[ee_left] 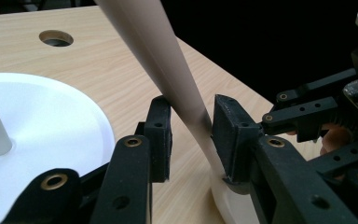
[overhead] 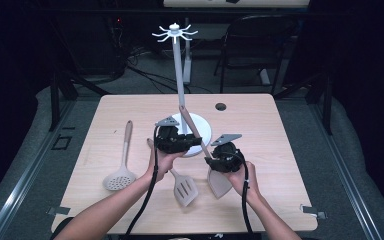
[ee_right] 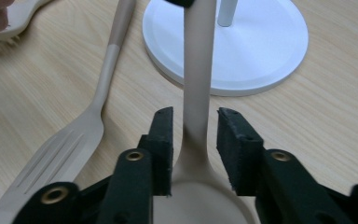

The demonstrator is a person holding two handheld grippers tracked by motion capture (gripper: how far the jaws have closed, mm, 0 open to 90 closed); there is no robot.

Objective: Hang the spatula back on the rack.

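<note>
Spatula (overhead: 219, 181) with a long beige handle is being held tilted above the wooden table (overhead: 260, 125), its handle leaning up toward the pole of the white hanging rack (overhead: 179, 65). Left gripper (ee_left: 192, 135) is bracketing the handle partway up; its right pad is touching the handle, the left pad is standing just clear, so a firm grip cannot be confirmed. Right gripper (ee_right: 195, 149) is straddling the neck just above the blade, jaws parted with small gaps on both sides. Rack's round white base (ee_right: 261, 51) is lying just beyond. Slotted turner (overhead: 182, 187) and skimmer (overhead: 120, 175) are resting flat on the table nearby
</note>
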